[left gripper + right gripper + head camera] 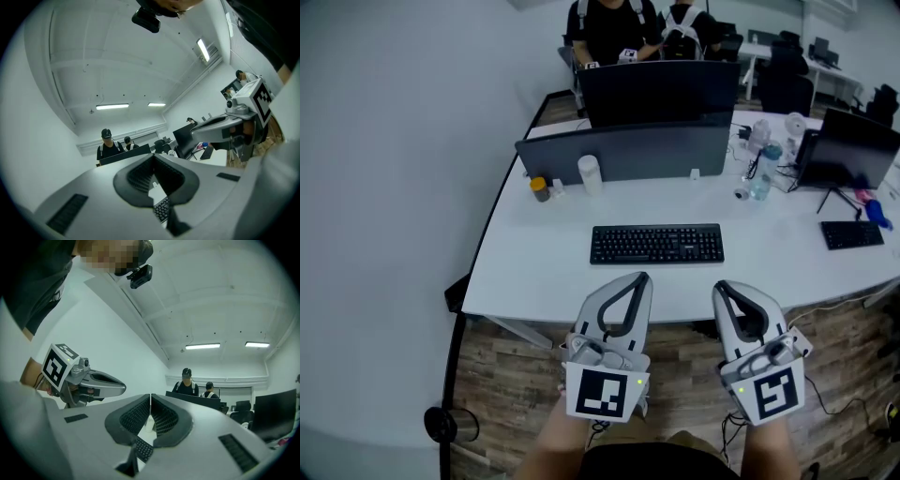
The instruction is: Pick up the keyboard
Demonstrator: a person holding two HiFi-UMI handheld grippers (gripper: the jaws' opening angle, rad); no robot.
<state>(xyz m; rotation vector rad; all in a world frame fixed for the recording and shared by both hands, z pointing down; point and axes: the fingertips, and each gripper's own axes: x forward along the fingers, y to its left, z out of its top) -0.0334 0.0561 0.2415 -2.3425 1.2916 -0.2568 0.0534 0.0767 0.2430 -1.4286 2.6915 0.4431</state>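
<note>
A black keyboard (656, 244) lies flat on the white desk (534, 272), a little back from its front edge. My left gripper (642, 277) hovers over that front edge, below the keyboard's left half, jaws shut and empty. To its right my right gripper (721, 286) hangs just short of the desk edge, below the keyboard's right end, also shut and empty. In the left gripper view a strip of keyboard (161, 209) shows under the closed pads. The right gripper view shows the keyboard (143, 449) the same way, with the left gripper (123, 387) beside it.
A dark divider panel (623, 150) and a monitor (661, 89) stand behind the keyboard, with a white cup (590, 174) and a small jar (541, 189) at the left. Bottles (763, 173), a laptop (848, 150) and a second keyboard (852, 234) sit right. Two people (619, 33) sit beyond.
</note>
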